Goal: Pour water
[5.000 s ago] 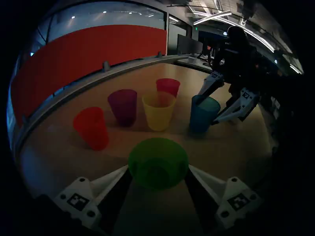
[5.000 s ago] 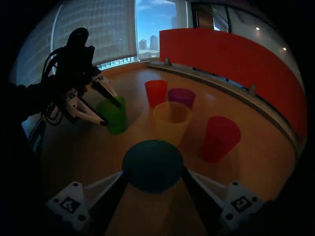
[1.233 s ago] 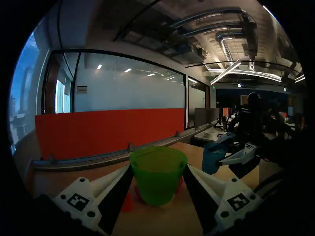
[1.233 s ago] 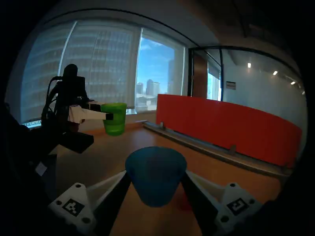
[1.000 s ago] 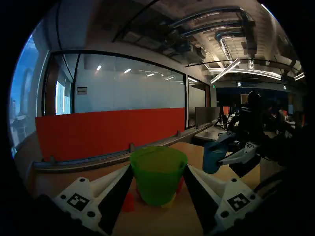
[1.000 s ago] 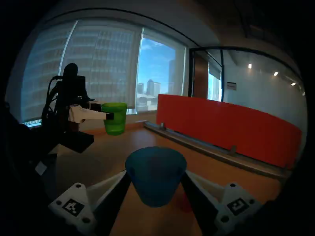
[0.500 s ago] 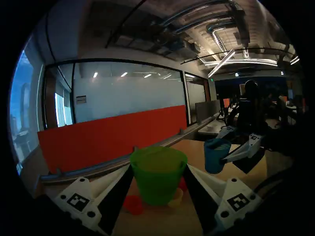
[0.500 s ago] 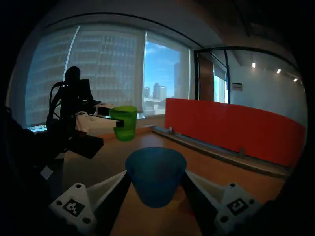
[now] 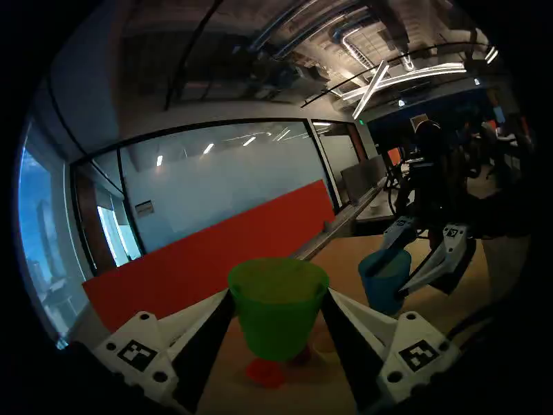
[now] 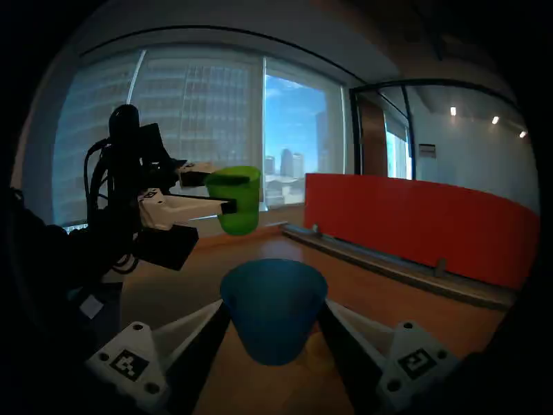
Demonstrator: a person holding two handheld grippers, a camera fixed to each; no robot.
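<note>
A green cup [image 9: 278,308] sits between the fingers of my left gripper [image 9: 278,297], which is shut on it and holds it high above the table. The right gripper view shows that green cup [image 10: 235,191] up and to the left, slightly tilted, in the left gripper [image 10: 230,191]. My right gripper [image 10: 273,304] is shut on a blue cup [image 10: 273,315], also held in the air. From the left gripper view, the blue cup [image 9: 384,280] hangs to the right in the right gripper [image 9: 397,271]. I cannot tell whether either cup holds water.
Below the held cups, a red cup [image 9: 266,372] and a yellowish cup [image 10: 312,346] stand on the wooden table [image 10: 387,304]. A red partition [image 10: 428,221] runs along the table's far edge. A person's dark sleeve [image 10: 62,256] is behind the left gripper. Tall windows [image 10: 193,131] lie beyond.
Both cups were lifted off the table. Over the last second the left gripper view has rolled, and the green cup has risen and come closer to the blue cup.
</note>
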